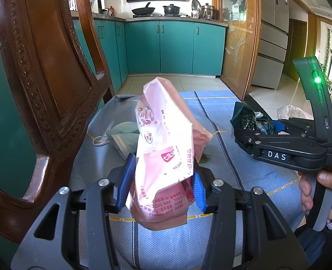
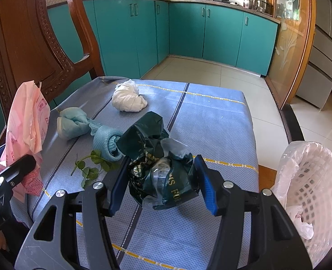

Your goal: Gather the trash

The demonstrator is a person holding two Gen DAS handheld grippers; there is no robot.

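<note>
My left gripper (image 1: 163, 186) is shut on a crumpled pink wrapper (image 1: 166, 139) with red print, which stands up between the blue pads above the table; the same wrapper (image 2: 26, 130) shows at the left of the right wrist view. My right gripper (image 2: 162, 180) is shut on a crumpled dark green bag (image 2: 161, 171) with clear plastic in it, over the blue tablecloth (image 2: 211, 123). The left wrist view shows that gripper (image 1: 249, 126) from the side, in a person's hand, with the green bag (image 1: 244, 117) at its tip.
On the cloth lie a white tissue wad (image 2: 128, 100), a light blue mask (image 2: 73, 123), a rolled blue cloth (image 2: 107, 144) and a leafy sprig (image 2: 89, 168). A white basket (image 2: 310, 186) lined with clear plastic stands beside the table's right edge. A carved wooden chair (image 2: 31, 45) stands at the left.
</note>
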